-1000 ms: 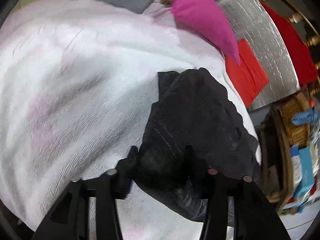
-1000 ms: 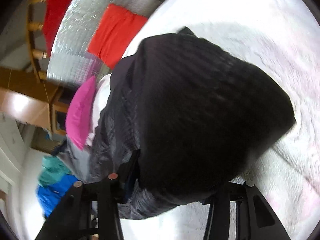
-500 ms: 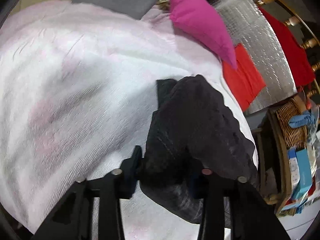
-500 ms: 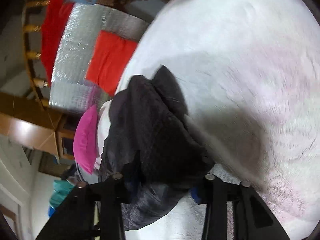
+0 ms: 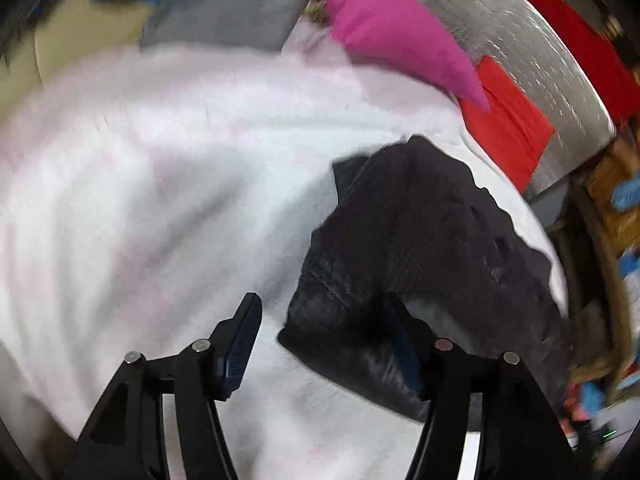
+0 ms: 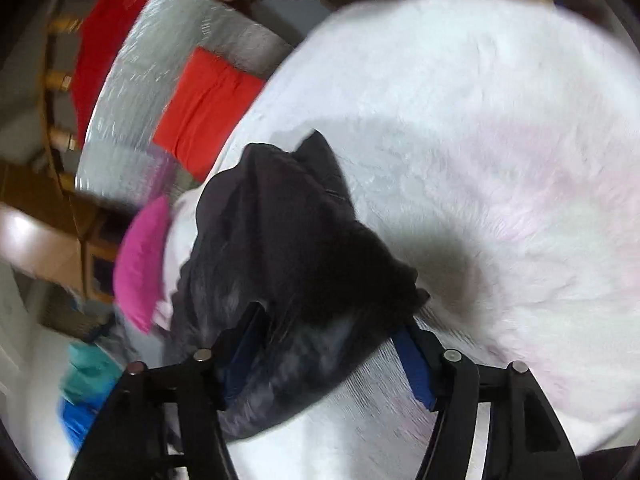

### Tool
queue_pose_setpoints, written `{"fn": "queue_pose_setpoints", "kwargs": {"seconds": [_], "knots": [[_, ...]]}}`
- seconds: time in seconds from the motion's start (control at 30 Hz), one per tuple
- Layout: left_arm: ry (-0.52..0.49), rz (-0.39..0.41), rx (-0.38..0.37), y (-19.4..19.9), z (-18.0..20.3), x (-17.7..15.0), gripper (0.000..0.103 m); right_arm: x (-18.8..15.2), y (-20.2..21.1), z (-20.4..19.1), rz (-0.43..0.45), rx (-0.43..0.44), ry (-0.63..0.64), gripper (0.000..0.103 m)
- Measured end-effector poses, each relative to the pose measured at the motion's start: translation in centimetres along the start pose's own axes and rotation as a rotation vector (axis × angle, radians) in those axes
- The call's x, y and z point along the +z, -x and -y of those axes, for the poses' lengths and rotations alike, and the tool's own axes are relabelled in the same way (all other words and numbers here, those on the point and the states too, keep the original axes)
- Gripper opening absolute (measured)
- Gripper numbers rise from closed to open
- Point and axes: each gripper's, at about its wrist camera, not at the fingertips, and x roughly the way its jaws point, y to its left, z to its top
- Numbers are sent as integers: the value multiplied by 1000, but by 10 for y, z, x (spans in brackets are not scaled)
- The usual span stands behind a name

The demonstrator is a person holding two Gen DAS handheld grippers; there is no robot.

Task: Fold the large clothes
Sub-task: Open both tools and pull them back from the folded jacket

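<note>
White fluffy blanket point(image 5: 168, 184) covers whole work surface, faint pink patches, wrinkled. Behind it: silver quilted cover point(image 5: 532, 60) with red cloth point(image 5: 508, 128) on it, magenta pillow point(image 5: 392, 36), grey garment point(image 5: 232, 4), wooden furniture at edge. Black garment point(image 5: 420, 240) lies bunched on blanket near edge toward red cloth. Left gripper point(image 5: 324, 340): jaws just opened, apart, garment corner between them, left pad clear of cloth. Right gripper point(image 6: 332, 344): jaws just opened, apart, garment fold loose between them.
</note>
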Motion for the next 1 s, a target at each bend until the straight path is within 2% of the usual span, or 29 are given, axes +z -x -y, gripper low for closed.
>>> {"fn": "queue_pose_setpoints", "kwargs": {"seconds": [0.03, 0.13, 0.27, 0.33, 0.37, 0.47, 0.53, 0.63, 0.83, 0.9, 1.0], "knots": [[-32, 34, 23, 10, 4, -2, 73, -3, 7, -9, 11, -38, 60, 68], [-182, 197, 107, 58, 26, -14, 80, -24, 27, -43, 102, -172, 262, 70], [-312, 329, 162, 110, 53, -33, 84, -47, 52, -75, 165, -231, 464, 72], [-337, 361, 142, 132, 60, -41, 85, -60, 68, -97, 203, -227, 545, 72], [-351, 382, 134, 147, 66, -47, 85, -62, 80, -95, 220, -223, 565, 74], [-373, 417, 139, 176, 78, -56, 87, -78, 114, -119, 302, -189, 636, 82], [-384, 435, 138, 193, 85, -60, 88, -93, 138, -135, 357, -164, 685, 84], [-398, 457, 124, 221, 92, -70, 90, -110, 161, -157, 386, -158, 742, 85], [-419, 546, 113, 270, 103, -89, 96, -140, 207, -184, 431, -161, 807, 87], [-422, 568, 112, 282, 105, -93, 96, -147, 222, -188, 461, -137, 789, 95], [-432, 597, 124, 303, 108, -99, 97, -158, 245, -190, 494, -97, 775, 97]]}}
